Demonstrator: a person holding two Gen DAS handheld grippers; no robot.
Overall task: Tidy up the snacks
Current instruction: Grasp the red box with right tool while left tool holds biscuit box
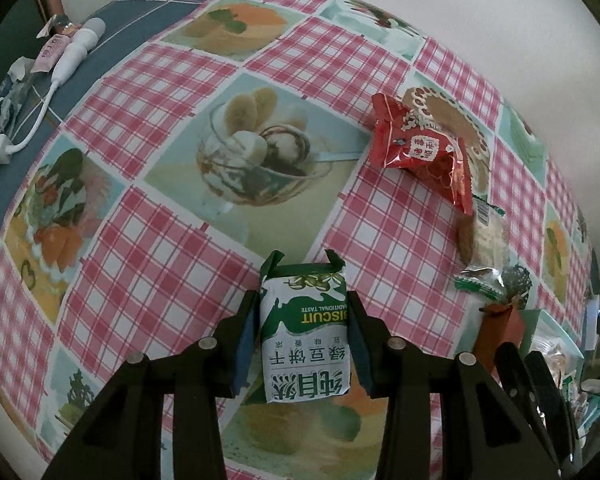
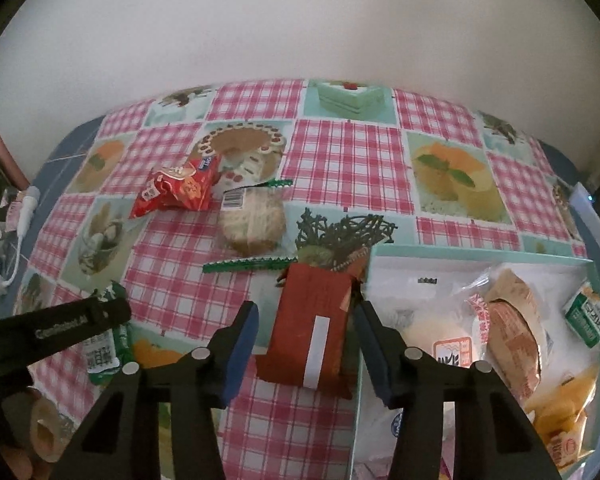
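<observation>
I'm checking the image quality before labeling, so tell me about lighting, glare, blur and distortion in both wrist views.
Left wrist view: dim, bluish cast, strong fisheye bending of the tablecloth; the green biscuit pack between the jaws reads sharp, with glare on the red snack packet. Right wrist view: equally dim, dark corners, the wall washed out, and the box bends toward the edge.

Two green biscuit packs [image 2: 107,344] [image 2: 586,315] — one red packet [image 2: 176,194], one clear-wrapped cake [image 2: 252,220], one brown packet [image 2: 314,328] — one tray [image 2: 480,252].

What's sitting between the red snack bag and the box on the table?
In the right wrist view, a clear-wrapped round pastry lies between the red snack bag and the box.
</observation>
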